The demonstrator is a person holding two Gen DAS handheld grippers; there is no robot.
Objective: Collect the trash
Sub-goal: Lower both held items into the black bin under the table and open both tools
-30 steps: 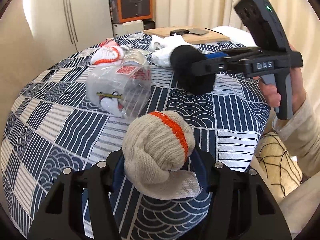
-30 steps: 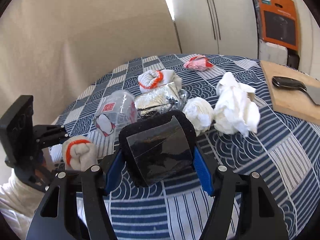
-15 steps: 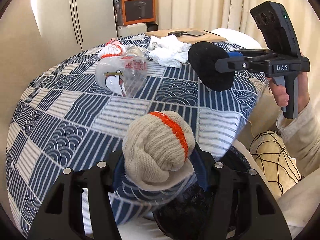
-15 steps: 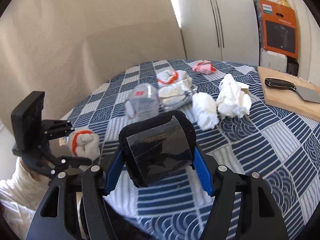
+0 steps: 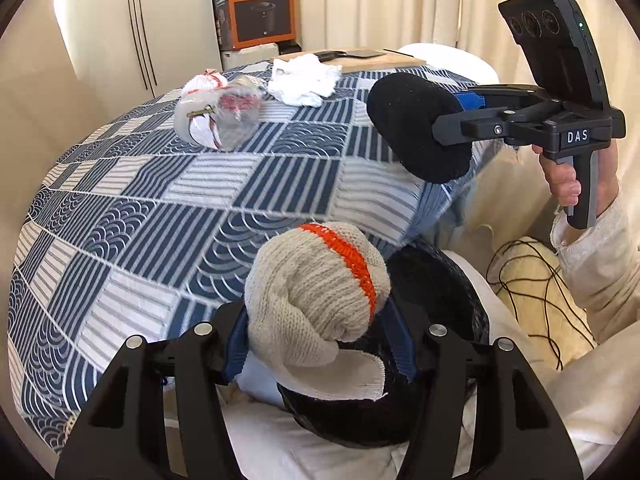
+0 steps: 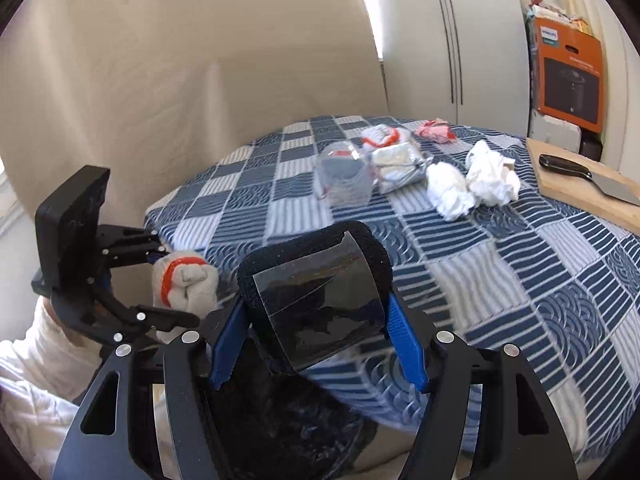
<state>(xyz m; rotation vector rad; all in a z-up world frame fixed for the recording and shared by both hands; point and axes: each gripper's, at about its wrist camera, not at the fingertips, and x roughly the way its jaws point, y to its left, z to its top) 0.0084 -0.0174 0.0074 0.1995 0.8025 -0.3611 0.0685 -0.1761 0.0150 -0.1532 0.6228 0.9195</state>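
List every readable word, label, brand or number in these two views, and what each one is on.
"DAS": white letters on the body of the right gripper, seen in the left wrist view.
Orange box: white brand label at its top corner, too small to read in either view.
Clear plastic cup: red printed label, blurred, unreadable.

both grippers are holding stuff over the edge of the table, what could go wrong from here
1. The balled glove in the left gripper sits over the black bin's near rim, so released now it might bounce out.
2. The black sponge in the right gripper is still partly above the tablecloth; dropped early, it could miss the bin.
3. Loose cables beside the bin could snag.
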